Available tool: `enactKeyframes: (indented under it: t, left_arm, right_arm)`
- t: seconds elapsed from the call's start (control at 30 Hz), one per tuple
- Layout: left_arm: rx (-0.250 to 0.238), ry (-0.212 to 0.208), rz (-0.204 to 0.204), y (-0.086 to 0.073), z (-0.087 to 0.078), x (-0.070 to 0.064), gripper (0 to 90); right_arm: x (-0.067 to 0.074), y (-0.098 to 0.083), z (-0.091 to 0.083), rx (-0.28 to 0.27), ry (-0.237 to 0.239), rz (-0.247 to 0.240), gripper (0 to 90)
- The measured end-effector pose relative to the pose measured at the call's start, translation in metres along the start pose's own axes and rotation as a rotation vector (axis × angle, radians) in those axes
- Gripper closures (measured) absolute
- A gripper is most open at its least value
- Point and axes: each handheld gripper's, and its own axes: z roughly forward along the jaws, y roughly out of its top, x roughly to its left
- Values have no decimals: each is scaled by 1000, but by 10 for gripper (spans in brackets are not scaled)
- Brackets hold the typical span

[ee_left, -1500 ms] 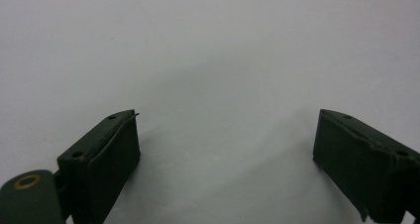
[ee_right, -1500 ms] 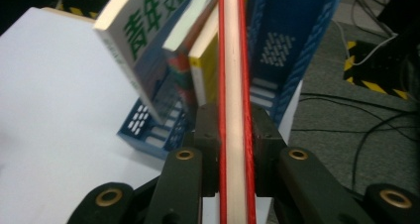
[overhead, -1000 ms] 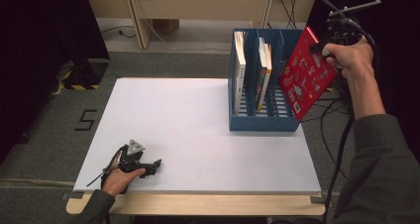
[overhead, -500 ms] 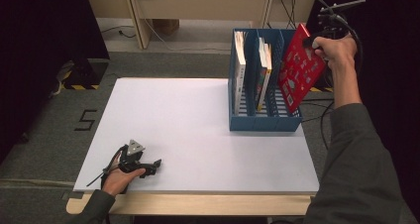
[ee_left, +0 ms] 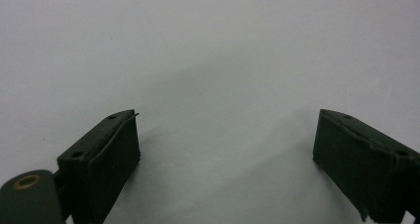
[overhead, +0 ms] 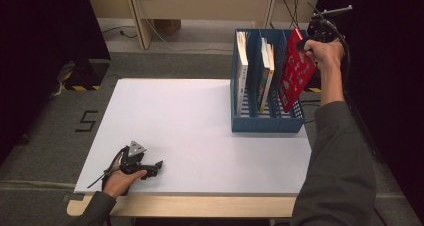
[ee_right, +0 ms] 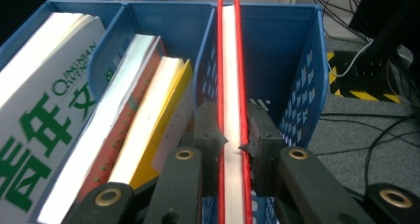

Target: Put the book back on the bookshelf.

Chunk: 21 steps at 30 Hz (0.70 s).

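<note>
A white table (overhead: 200,126) spans the middle of the high view. Near its far right corner stands a blue file rack (overhead: 267,121) with three upright compartments. The left compartment holds a white book with green lettering (ee_right: 34,130), and the middle one holds two books (ee_right: 143,135), one with a red cover and one with a yellow cover. A thin red book (overhead: 296,71) leans tilted in the right compartment, its lower end inside the rack and its top sticking out above the rim. The right gripper (ee_right: 233,142), held high in the person's right hand (overhead: 325,51), is clenched on the red book's top edge, a jaw on each cover. The left gripper (overhead: 159,165) rests on the table near the front left corner in the left hand (overhead: 120,178), its jaws spread wide with nothing between them.
</note>
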Motion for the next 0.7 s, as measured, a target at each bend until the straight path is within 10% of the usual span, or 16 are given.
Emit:
enactKeyframes:
  t: [0.7]
  left_arm:
    - [0, 3, 3, 0, 0, 0, 97]
  right_arm:
    - [0, -13, 45, 39, 13, 29, 775]
